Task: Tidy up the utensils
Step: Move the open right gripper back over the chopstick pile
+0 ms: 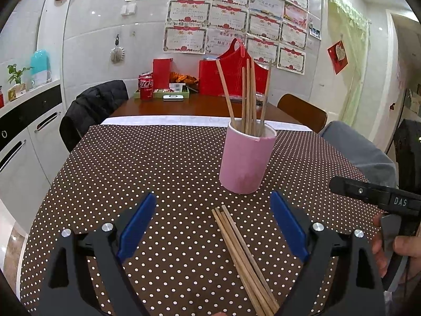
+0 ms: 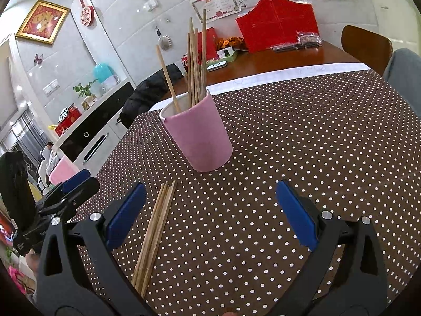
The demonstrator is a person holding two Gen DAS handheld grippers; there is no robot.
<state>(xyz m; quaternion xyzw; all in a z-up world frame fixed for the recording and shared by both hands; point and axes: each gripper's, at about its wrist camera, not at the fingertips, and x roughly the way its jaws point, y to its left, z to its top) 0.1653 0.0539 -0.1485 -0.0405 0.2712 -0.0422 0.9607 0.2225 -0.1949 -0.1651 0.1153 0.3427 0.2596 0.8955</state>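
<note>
left tongs (image 1: 213, 205): mine, blue pads spread wide, nothing held, over the loose chopsticks
right tongs (image 2: 210, 194): mine, also wide and empty; loose chopsticks near its left pad
loose chopsticks (image 1: 242, 258): small bundle lying flat on the surface, tips toward the cup, just short of it
pink cup (image 1: 246, 158): upright on the surface, just beyond the bundle
chopsticks in cup (image 1: 248, 94): several standing, one leaning left
surface (image 1: 158, 163): brown cloth, white dots
far end: red bag (image 1: 236, 76), soda can (image 1: 146, 88)
</note>
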